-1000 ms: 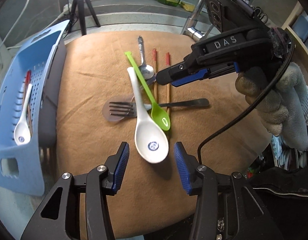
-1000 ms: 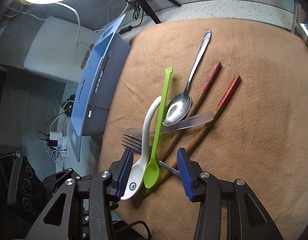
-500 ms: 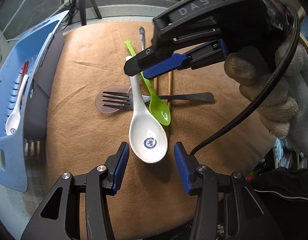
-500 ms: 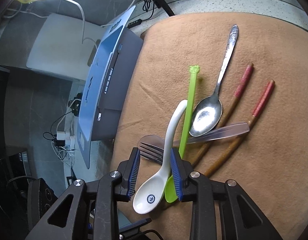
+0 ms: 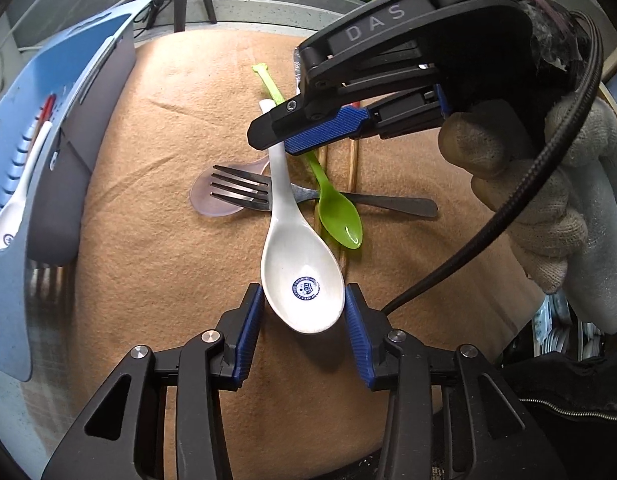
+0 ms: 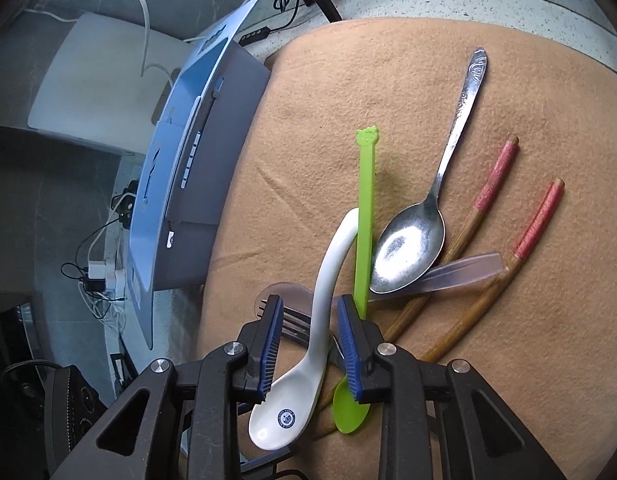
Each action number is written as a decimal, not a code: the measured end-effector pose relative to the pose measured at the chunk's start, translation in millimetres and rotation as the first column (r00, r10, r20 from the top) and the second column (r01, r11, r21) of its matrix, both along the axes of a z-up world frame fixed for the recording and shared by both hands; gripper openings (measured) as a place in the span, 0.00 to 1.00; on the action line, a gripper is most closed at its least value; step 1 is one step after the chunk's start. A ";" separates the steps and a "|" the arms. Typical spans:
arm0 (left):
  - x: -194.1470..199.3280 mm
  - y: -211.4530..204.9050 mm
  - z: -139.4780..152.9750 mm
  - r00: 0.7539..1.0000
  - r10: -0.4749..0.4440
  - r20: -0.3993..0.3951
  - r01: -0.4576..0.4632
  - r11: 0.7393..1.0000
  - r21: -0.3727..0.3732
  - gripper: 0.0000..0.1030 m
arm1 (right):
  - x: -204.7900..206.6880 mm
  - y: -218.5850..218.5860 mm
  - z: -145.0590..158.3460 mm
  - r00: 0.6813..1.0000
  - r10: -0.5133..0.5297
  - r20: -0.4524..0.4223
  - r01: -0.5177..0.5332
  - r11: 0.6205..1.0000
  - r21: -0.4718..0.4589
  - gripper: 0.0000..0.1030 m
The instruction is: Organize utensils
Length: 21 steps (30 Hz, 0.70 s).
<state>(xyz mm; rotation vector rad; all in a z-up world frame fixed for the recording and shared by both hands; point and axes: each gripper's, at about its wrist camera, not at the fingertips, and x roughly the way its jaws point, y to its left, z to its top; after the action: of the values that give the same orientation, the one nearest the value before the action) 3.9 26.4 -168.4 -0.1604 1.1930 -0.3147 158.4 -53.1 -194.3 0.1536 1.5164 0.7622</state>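
The white ceramic spoon (image 5: 296, 256) lies on the tan cloth (image 5: 148, 240), its bowl between the parted blue pads of the left gripper (image 5: 304, 320) without clear contact. Its curved handle runs between the pads of the right gripper (image 6: 310, 340), which stand narrowly apart on either side of it — whether they touch it I cannot tell.

Around it lie one green plastic spoon (image 6: 362, 216), one steel spoon (image 6: 412, 240), one dark metal fork (image 5: 244, 192), one translucent plastic spoon (image 6: 460, 270) and two wooden chopsticks (image 6: 488, 196) with red-wrapped ends — all crossing in one heap.

A blue slotted basket (image 5: 28, 184) stands at the cloth's left edge, holding a second white spoon (image 5: 16, 204) and something red.
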 end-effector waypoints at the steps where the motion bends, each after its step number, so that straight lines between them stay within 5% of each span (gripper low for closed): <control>1: -0.2 0.1 0.1 1.000 -0.001 0.001 0.001 1.000 -0.001 0.38 | 0.6 0.8 0.3 1.000 0.001 0.003 -0.001 1.000 -0.004 0.24; 9: -6.3 -2.6 3.8 1.000 0.003 0.026 -0.003 1.000 -0.004 0.38 | 0.5 8.6 -0.3 0.999 0.007 0.042 -0.005 0.998 -0.058 0.16; 21: -8.7 5.8 9.9 0.998 -0.002 0.059 0.003 1.000 -0.018 0.38 | 1.0 4.1 -9.7 0.999 -0.047 -0.026 0.046 0.998 -0.031 0.10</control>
<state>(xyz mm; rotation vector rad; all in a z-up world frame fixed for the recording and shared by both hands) -4.8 32.2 -158.5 -0.1642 1.1320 -0.3309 159.4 -49.0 -204.0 0.1763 1.5434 0.7021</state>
